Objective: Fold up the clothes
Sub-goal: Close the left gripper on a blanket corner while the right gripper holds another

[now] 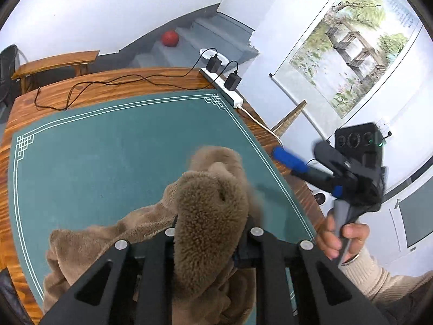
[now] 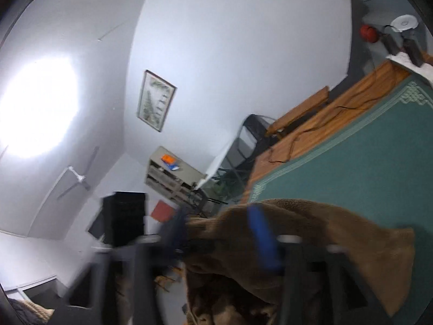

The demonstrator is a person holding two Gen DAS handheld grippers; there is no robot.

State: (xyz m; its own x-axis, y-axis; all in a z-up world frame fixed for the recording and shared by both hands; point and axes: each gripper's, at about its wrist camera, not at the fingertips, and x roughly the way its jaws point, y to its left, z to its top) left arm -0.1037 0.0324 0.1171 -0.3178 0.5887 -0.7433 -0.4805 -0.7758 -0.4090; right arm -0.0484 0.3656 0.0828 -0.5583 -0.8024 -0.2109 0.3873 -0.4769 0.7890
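Brown fleece [image 1: 211,216] is bulging up between the left gripper's [image 1: 209,233] 2 black fingers, which are clamping a thick fold of it right at the camera. More of the garment is trailing down to the lower left and lying on the green mat [image 1: 94,149], which is covering most of the wooden table [image 1: 121,84].

Off to the right, beyond the table's right edge, a hand [image 1: 338,235] in a cream sleeve [image 1: 379,276] is gripping the handle of the right gripper [image 1: 291,161]. It is raised above the table edge, with a blue-tipped finger pointing back toward the mat. Motion blur hides the gap, so I cannot tell whether its jaws are open or closed. In the right wrist view, also blurred, the fleece [image 2: 311,233] is draping across the foreground near a blue finger [image 2: 263,238], hanging partly off the mat's near corner.

Most of the mat ahead and to the left of the fleece is lying bare. At the table's far edge, a black cable [image 1: 108,84] is snaking across the wood, and a white power strip [image 1: 224,88] with 2 black chargers is sitting at the far right corner. A red ball [image 1: 170,38] is resting on grey steps beyond. No containers are showing on the table.
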